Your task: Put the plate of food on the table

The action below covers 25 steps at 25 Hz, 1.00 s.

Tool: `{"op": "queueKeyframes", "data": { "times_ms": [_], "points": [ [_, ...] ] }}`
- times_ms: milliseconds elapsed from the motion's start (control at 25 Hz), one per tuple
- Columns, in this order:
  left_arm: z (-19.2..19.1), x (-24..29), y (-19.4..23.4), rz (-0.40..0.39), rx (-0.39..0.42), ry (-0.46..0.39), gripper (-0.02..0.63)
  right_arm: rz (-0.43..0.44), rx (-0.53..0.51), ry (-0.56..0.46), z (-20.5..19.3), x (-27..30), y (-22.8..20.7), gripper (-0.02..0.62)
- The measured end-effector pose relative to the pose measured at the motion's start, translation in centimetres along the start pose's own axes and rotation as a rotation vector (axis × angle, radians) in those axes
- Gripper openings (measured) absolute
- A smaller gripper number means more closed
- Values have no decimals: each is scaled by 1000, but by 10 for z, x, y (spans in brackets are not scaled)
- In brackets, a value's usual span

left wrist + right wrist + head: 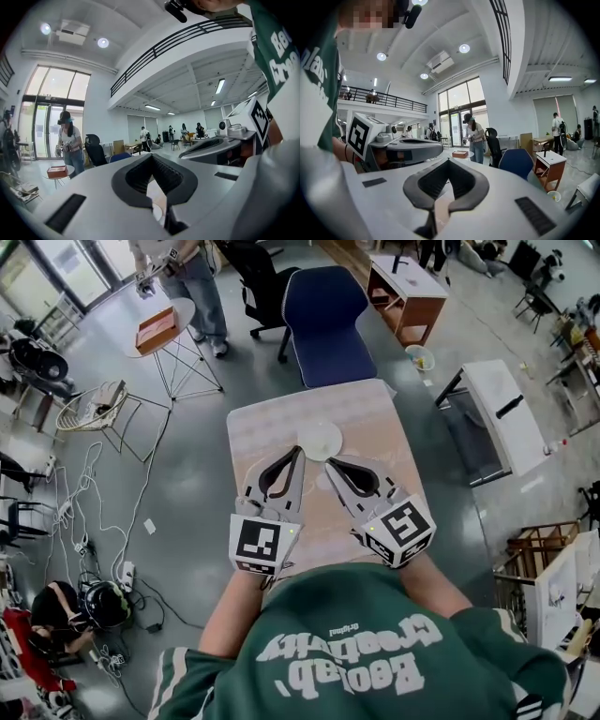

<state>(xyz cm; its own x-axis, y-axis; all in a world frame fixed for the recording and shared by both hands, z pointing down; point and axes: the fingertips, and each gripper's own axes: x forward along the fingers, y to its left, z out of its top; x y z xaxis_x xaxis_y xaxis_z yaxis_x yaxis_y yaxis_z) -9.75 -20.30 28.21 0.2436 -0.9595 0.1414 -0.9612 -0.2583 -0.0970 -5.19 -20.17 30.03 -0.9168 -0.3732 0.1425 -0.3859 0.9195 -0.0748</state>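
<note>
White and round, 1 plate point(319, 439) lies flat on the far half of the 1 pale table point(258, 423). My 2 grippers hang over the table's middle. My left gripper point(299, 452) and right gripper point(329, 462) each have their jaws closed together.

Both grippers are out in front, side by side, angling in toward each other and pointing close to level. On the left gripper point(300, 453) the fingers are pressed together at the tips with nothing between them. The right gripper point(328, 463) has its fingers closed tip to tip too, and it is empty. The two tips sit near each other, just apart. The left forearm point(228, 607) and right forearm point(439, 583) reach forward, bare, and the marker cubes face up.
</note>
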Motion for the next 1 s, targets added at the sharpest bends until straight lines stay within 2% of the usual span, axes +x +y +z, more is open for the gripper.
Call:
{"op": "queueKeyframes", "data": {
  "times_ms": [680, 1000],
  "points": [
    [-4, -4, 19, 27, -19, 1, 9, 11, -28, -1, 0, 13, 2, 14],
    [-2, 5, 19, 12, -5, 8, 9, 19, -27, 2, 2, 18, -3, 14]
  ]
}}
